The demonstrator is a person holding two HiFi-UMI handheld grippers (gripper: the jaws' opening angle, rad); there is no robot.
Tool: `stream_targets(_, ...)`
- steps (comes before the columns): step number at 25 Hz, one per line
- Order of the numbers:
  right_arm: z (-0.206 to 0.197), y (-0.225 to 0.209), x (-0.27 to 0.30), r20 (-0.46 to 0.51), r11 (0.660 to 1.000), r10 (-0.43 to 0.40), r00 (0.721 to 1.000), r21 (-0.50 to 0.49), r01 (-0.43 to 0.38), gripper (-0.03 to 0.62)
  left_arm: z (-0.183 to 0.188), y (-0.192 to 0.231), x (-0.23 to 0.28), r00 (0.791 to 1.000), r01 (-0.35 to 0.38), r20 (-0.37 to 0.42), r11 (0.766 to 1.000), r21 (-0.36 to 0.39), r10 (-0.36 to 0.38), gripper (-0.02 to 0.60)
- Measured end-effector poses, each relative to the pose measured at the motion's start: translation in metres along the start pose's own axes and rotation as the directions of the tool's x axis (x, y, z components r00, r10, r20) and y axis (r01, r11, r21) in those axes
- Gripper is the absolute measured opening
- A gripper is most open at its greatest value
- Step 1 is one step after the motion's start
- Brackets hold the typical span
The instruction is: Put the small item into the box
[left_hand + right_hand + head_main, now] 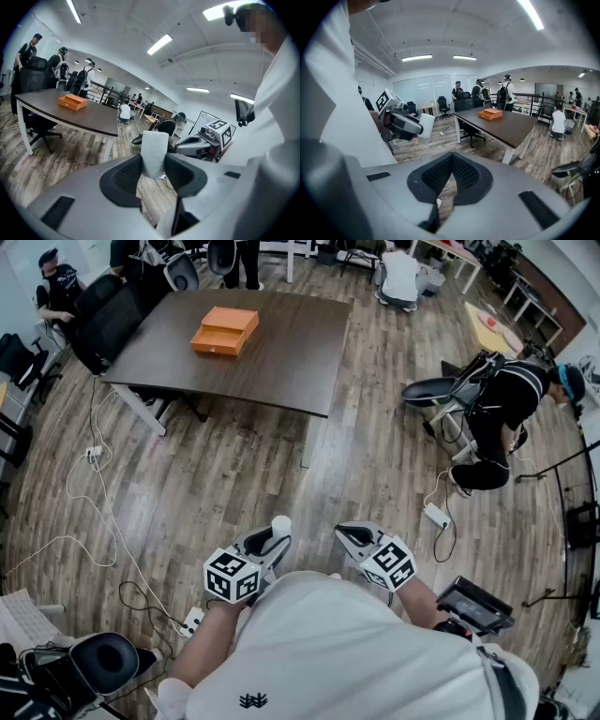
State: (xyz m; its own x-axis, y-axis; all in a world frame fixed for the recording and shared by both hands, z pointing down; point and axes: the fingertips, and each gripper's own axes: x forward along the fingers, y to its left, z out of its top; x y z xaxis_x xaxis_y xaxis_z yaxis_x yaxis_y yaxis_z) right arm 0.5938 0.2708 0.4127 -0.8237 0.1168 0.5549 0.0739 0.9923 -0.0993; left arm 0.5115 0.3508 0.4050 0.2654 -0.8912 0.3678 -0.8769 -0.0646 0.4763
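My left gripper (273, 541) is shut on a small white cylinder (154, 153), which stands upright between its black pads (125, 176) and pokes out past the tips (280, 524). The same cylinder (426, 124) shows at the left of the right gripper view. My right gripper (353, 538) is held close to my chest, shut with nothing in it; its pads (463, 174) meet at the tips. The orange box (225, 330) lies on the dark table (281, 362) far ahead, lid on, small in the left gripper view (72, 101) and in the right gripper view (490, 114).
White cables (89, 502) and a power strip (437, 516) trail over the wooden floor. Black office chairs (108, 320) crowd the table's left end. A person crouches at a chair on the right (497, 418). A black seat (94, 662) is near my left.
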Motion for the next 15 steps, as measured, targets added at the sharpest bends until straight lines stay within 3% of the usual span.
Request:
stream_targets(6, 0.030, 0.029, 0.067, 0.012, 0.999, -0.011, 1.000, -0.045, 0.012, 0.000, -0.002, 0.060, -0.040, 1.000, 0.018, 0.014, 1.000, -0.002, -0.018, 0.166)
stream_targets(11, 0.058, 0.048, 0.119, 0.001, 0.998, 0.019, 1.000, -0.063, -0.019, 0.000, 0.002, 0.101, -0.090, 0.998, -0.022, 0.050, 0.999, -0.034, 0.024, 0.166)
stream_targets(15, 0.073, 0.071, 0.171, 0.017, 0.996, 0.057, 0.998, -0.066, -0.056, 0.002, -0.019, 0.144, -0.128, 0.996, -0.071, 0.057, 0.995, -0.065, 0.075, 0.166)
